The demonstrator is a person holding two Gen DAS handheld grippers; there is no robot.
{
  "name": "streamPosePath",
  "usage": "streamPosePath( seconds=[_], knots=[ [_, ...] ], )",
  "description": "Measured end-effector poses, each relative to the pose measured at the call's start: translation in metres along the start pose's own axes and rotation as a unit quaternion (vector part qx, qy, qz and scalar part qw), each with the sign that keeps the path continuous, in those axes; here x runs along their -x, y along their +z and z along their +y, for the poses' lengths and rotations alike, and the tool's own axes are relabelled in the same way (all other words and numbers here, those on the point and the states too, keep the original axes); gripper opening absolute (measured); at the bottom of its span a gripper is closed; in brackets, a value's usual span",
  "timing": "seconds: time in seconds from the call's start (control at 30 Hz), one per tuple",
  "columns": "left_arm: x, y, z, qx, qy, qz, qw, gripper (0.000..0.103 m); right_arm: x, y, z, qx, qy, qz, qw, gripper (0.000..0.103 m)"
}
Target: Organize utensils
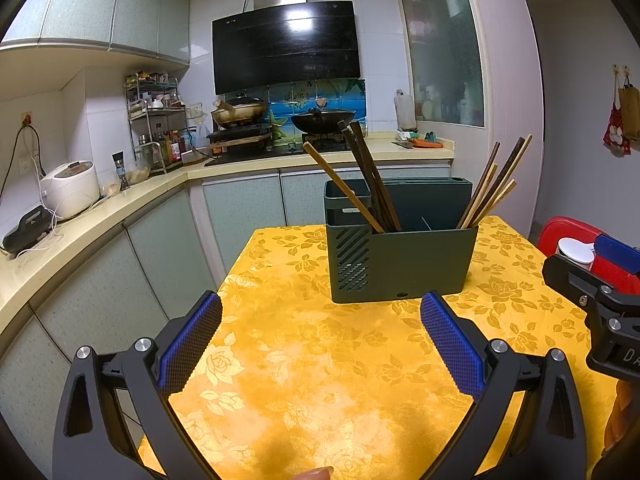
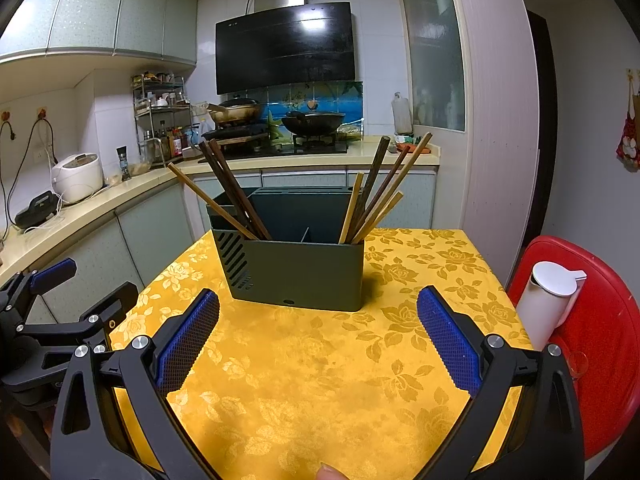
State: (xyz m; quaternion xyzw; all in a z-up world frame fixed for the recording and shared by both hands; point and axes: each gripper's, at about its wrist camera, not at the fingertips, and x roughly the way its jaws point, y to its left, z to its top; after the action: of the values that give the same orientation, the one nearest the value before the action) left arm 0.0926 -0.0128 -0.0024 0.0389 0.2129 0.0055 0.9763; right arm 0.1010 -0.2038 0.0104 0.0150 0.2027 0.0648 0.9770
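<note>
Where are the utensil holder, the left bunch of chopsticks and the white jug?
utensil holder (image 2: 304, 272): right wrist view, on its front wall.
left bunch of chopsticks (image 2: 228, 184): right wrist view, mid-shaft of the dark pair.
white jug (image 2: 540, 304): right wrist view, on its body.

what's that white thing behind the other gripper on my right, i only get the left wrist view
Observer: A white jug with a lid and a spout. It stands upright on a red seat beside the table.
Operator: ok and is the right gripper holding anything
Observer: No. The right gripper is open and empty, and it points at the holder.
Operator: is it over the table
Observer: Yes, both its blue pads show above the yellow cloth, short of the holder.
</note>
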Motion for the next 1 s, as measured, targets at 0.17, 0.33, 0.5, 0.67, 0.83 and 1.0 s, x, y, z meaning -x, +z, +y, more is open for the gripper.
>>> streamPosePath(
  seconds=[0.17, 0.33, 0.5, 0.67, 0.83, 1.0],
  knots=[
    [-0.0001, -0.0005, 0.0000, 0.000, 0.001, 0.000, 1.0000, 0.096, -0.0002, 0.0007, -0.0002, 0.000, 0.000, 0.000, 1.000, 0.096],
    [-0.0001, 0.0001, -0.0005, 0.000, 0.001, 0.000, 1.0000, 0.096, -0.0005, 0.0012, -0.0005, 0.000, 0.000, 0.000, 1.000, 0.096],
    [-0.0004, 0.0000, -0.0008, -0.001, 0.000, 0.000, 1.0000, 0.096, -0.0002, 0.0009, -0.0002, 0.001, 0.001, 0.000, 1.000, 0.096],
    [-0.0006, -0.0004, -0.0009, 0.000, 0.001, 0.000, 1.0000, 0.096, -0.0007, 0.0007, 0.0000, 0.001, 0.000, 0.001, 1.000, 0.096],
    [-0.0004, 0.0003, -0.0015, -0.001, 0.000, 0.000, 1.0000, 0.096, -0.0009, 0.0012, 0.0002, 0.001, 0.000, 0.001, 1.000, 0.096],
    [0.0014, -0.0021, -0.0020, -0.005, -0.003, -0.004, 1.0000, 0.096, -0.0001, -0.0056, 0.0012, 0.001, 0.000, 0.004, 1.000, 0.096]
  ],
)
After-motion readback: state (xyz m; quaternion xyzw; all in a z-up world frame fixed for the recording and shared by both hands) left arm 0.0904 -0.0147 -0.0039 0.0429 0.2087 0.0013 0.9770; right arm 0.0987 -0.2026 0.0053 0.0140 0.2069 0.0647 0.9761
